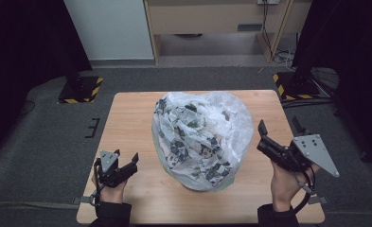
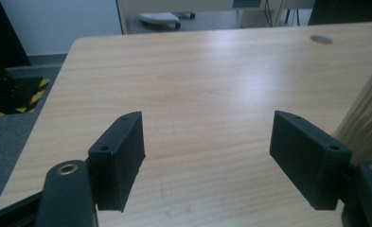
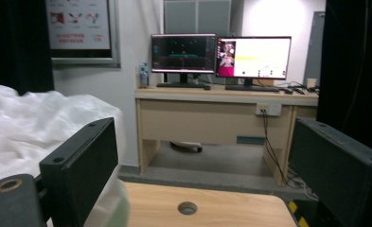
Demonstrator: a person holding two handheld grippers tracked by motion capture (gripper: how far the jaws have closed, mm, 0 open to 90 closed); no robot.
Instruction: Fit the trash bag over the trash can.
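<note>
A stuffed bag [image 1: 201, 139] is flanked by the left gripper [image 1: 127, 161] and right gripper [image 1: 277, 127], both gaping, nothing held. Loose film at the bag's top should be pinched, not its bulk.

One wooden table [image 1: 136, 118]. One bulging white plastic bag [image 1: 200, 137], patterned contents inside. Two handheld grippers: left gripper [image 1: 128, 159], right gripper [image 1: 278, 126]. Two monitors: dark one [image 3: 183, 53], bright one [image 3: 253, 57]. One desk [image 3: 226, 97]. Two hazard-striped stand bases [image 1: 82, 90] [image 1: 295, 85].
</note>
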